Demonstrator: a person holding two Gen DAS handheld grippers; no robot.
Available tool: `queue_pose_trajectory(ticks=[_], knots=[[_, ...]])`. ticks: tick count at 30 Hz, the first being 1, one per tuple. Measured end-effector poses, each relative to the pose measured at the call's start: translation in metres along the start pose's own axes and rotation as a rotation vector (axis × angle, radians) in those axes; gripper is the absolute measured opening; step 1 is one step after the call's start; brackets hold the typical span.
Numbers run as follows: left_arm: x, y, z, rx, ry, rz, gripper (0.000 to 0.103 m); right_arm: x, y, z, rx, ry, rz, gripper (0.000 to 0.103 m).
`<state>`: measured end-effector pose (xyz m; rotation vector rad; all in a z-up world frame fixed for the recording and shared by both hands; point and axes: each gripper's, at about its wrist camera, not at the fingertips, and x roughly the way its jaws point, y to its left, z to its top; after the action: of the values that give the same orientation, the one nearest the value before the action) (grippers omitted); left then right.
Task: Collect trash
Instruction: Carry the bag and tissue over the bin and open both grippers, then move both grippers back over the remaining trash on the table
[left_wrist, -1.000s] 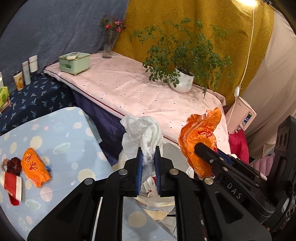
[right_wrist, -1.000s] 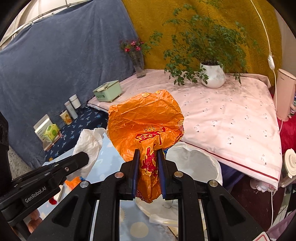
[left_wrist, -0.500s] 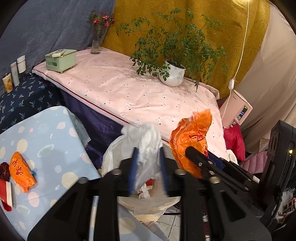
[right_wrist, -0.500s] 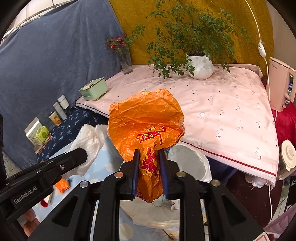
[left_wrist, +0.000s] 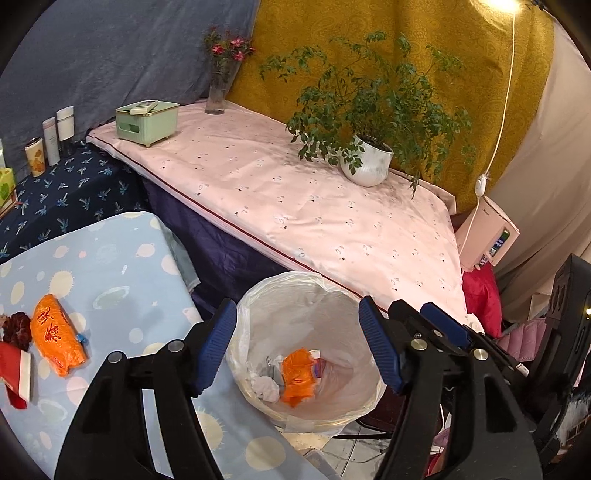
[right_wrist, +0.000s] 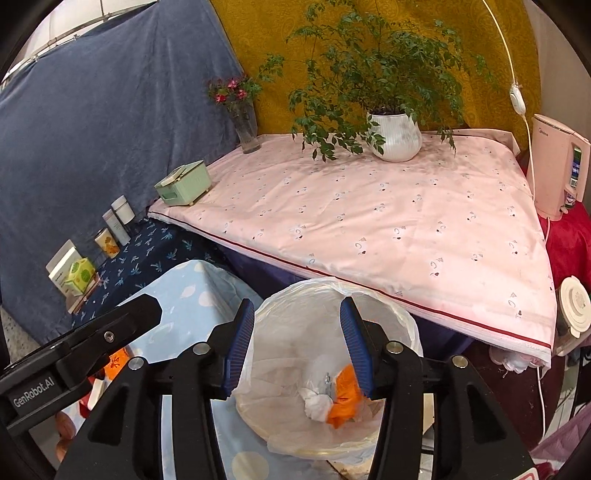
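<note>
A white-lined trash bin (left_wrist: 258, 295) stands on the floor below both grippers; it also shows in the right wrist view (right_wrist: 402, 328). Inside lie an orange wrapper (left_wrist: 297, 376) and a crumpled white tissue (left_wrist: 266, 387), also seen as the wrapper (right_wrist: 343, 404) and tissue (right_wrist: 316, 400). My left gripper (left_wrist: 297, 345) is open and empty above the bin. My right gripper (right_wrist: 297, 347) is open and empty above it too. A second orange wrapper (left_wrist: 57, 343), a red packet (left_wrist: 14, 371) and a dark dried clump (left_wrist: 16, 326) lie on the light blue table (left_wrist: 122, 266).
A pink-covered table (left_wrist: 295, 206) behind the bin holds a potted plant (left_wrist: 367, 162), a green box (left_wrist: 147, 120) and a flower vase (left_wrist: 218, 92). Bottles (left_wrist: 55, 134) stand on a dark blue cloth at left. A pink appliance (left_wrist: 487, 236) sits at right.
Both grippers have opened. The white tissue and the orange wrapper they held have dropped into the bin.
</note>
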<state>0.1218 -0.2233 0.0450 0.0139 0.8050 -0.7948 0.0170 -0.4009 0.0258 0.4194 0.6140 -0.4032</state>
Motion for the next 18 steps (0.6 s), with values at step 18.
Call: queue_pose_trajectory(ticks=[18], knots=[[-0.034,0.061,-0.011,-0.094,-0.041,0.079,0.065,-0.004,0.056,-0.006,-0.077,0.007,0.052,0.049]])
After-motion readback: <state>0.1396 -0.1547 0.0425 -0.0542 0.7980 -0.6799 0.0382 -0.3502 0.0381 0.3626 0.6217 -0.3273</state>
